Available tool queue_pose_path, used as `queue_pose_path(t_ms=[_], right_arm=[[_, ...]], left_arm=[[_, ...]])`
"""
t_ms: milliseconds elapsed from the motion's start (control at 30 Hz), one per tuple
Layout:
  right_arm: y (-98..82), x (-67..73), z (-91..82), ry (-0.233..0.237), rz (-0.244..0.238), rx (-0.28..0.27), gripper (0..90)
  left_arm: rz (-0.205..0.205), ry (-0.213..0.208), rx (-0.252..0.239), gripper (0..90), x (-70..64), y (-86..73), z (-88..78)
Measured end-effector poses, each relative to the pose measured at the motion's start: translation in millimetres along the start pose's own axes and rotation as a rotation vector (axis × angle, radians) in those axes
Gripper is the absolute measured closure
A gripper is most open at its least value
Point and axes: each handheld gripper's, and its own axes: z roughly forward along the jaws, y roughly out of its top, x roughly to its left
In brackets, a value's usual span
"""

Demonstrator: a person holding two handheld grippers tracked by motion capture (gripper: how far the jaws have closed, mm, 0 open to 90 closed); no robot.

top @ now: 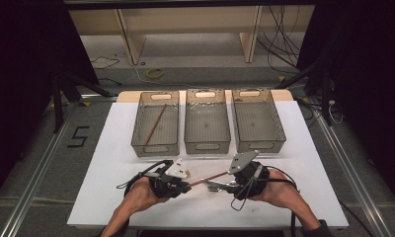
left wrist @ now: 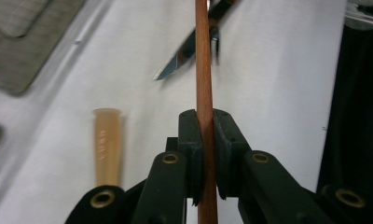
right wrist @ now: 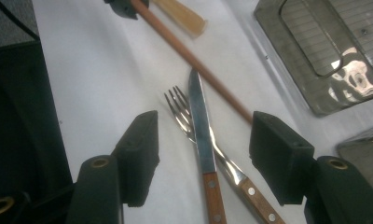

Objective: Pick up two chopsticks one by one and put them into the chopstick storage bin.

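Near the front edge of the white tabletop (top: 111, 163), the left hand-held gripper (left wrist: 206, 140) is clamped on a slim reddish-brown wooden chopstick (left wrist: 203, 70), which runs between its black pads and out toward the right hand-held gripper (right wrist: 201, 140). That gripper's jaws stand apart with nothing pinched; a wooden-handled steel knife (right wrist: 201, 126) and a wooden-handled steel fork (right wrist: 184, 112) lie crossed on the tabletop between them. A pale tan tube (left wrist: 107, 144) lies beside the chopstick. Behind stand three translucent grey plastic bins (top: 207, 121); the leftmost holds another chopstick (top: 156, 124).
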Motion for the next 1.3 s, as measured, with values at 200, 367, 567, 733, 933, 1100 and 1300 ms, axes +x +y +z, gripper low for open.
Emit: queue_pose_path(t_ms=[200,367,567,733,933,1100,1300], right_arm=[[-6.7,-6.1,-0.2,-0.002,0.047,-0.029,39.4],[-15.8,-9.7,0.3,0.002,0.089,-0.038,37.9],[-26.0,-10.9,1.6,0.007,0.114,-0.033,37.4],[-31.0,-11.7,2.0,0.005,0.129,-0.029,37.4],[-35.5,-11.8,3.0,0.005,0.144,-0.028,36.9],[-39.3,-12.3,3.8,0.001,0.161,-0.033,35.8],[-43.6,-12.3,5.7,0.008,0.172,-0.031,34.1]], left_arm=[[-0.084,0.054,-0.041,82.5,14.7,-6.4,-11.5],[-0.158,0.094,-0.075,82.5,26.8,-11.6,-20.8],[-0.216,0.124,-0.106,82.6,37.4,-16.8,-29.6],[-0.241,0.134,-0.120,82.6,43.0,-18.8,-34.5],[-0.277,0.160,-0.144,82.6,51.0,-19.3,-41.0],[-0.313,0.187,-0.173,82.6,61.2,-20.8,-47.4],[-0.362,0.226,-0.208,82.6,73.7,-23.3,-54.6]])
